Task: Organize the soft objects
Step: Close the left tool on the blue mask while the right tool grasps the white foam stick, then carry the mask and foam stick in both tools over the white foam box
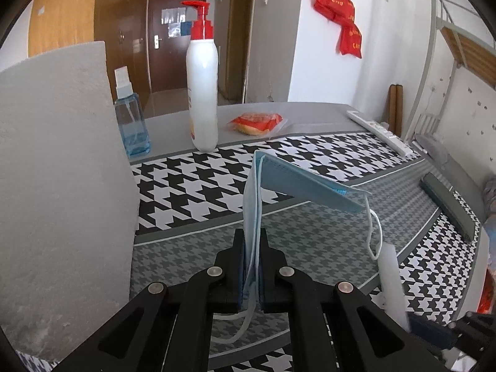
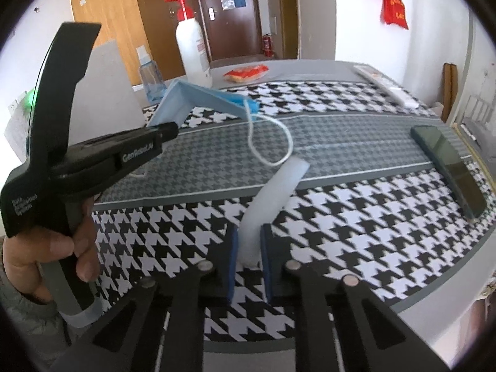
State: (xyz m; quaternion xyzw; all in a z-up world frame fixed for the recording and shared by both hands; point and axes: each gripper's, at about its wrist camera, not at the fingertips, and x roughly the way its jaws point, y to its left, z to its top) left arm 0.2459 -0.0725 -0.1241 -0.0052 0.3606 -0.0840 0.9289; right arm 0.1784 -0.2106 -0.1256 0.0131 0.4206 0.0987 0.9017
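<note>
Two soft things are held above the patterned tabletop, one in each tool. Left tool is closed on a folded blue face mask, which stands up from its jaws in the centre of the left view and bends over toward the right, an ear loop dangling off the far end. Right tool is closed on a white foam strip, whose long axis runs up and away from the jaws toward the upper right, its free end close under the mask's loop. In the right view the mask sits upper left of the strip, so the left tool is the nearer one to it. A white foam board fills the left side of the left view, just beside the mask; whether it is where these go, I cannot tell
</note>
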